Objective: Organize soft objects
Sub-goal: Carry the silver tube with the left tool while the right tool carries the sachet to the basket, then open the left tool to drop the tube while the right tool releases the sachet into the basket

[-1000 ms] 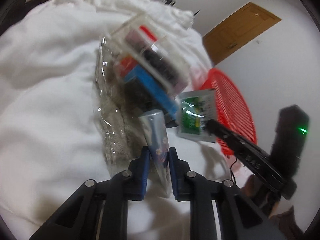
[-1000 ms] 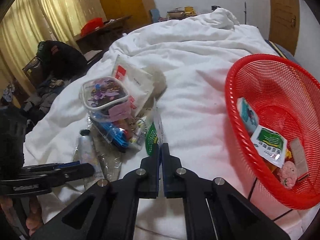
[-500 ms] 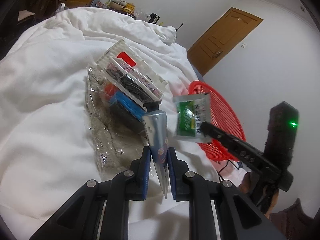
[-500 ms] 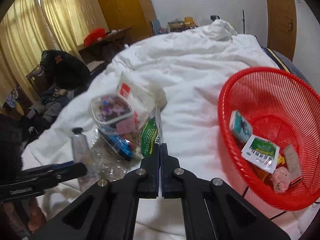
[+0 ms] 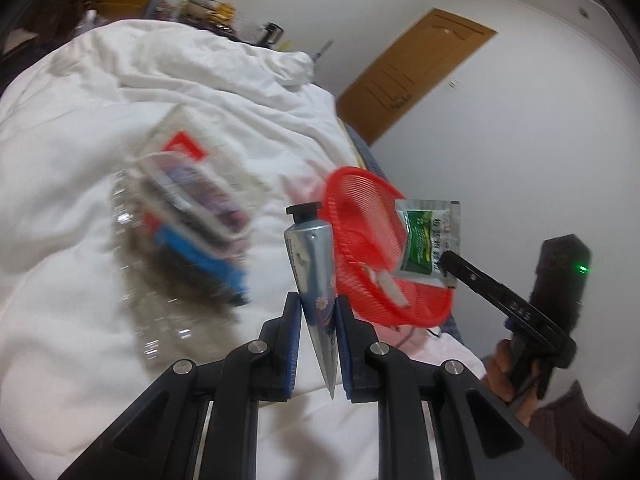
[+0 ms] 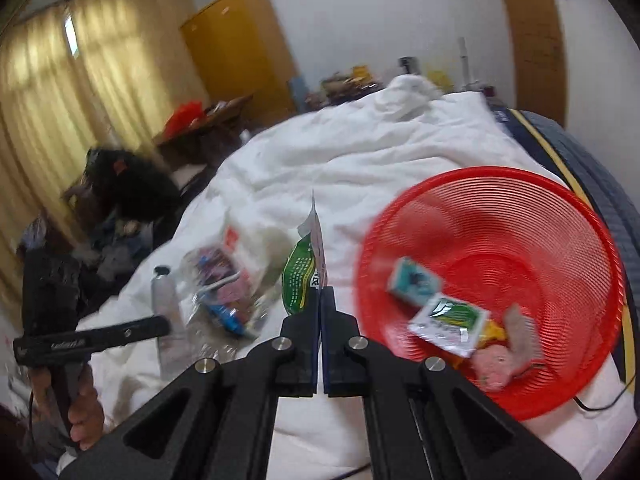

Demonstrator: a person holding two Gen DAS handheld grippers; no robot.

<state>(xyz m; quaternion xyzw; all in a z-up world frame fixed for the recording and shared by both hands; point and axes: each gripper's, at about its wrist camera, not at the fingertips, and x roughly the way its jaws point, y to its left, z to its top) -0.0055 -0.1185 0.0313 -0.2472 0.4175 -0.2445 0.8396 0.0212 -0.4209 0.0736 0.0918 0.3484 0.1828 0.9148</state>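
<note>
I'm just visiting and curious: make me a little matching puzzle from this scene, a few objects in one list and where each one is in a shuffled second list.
Things:
1. silver tube
2. green sachet
3. pink plush toy
4. clear pouch

Places:
A. lying in the red basket
B. pinched in the right gripper
C. lying on the white duvet
D. clamped in the left gripper

Pairs: 1-D, 2-B, 3-A, 4-C

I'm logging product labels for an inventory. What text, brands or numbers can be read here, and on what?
Green sachet: printed characters, too blurred to read.
Tube: small print and a daisy picture, unreadable.
Left gripper: white lettering on its side, too blurred.
Sachet in basket: unreadable.
Nothing reads clearly.
</note>
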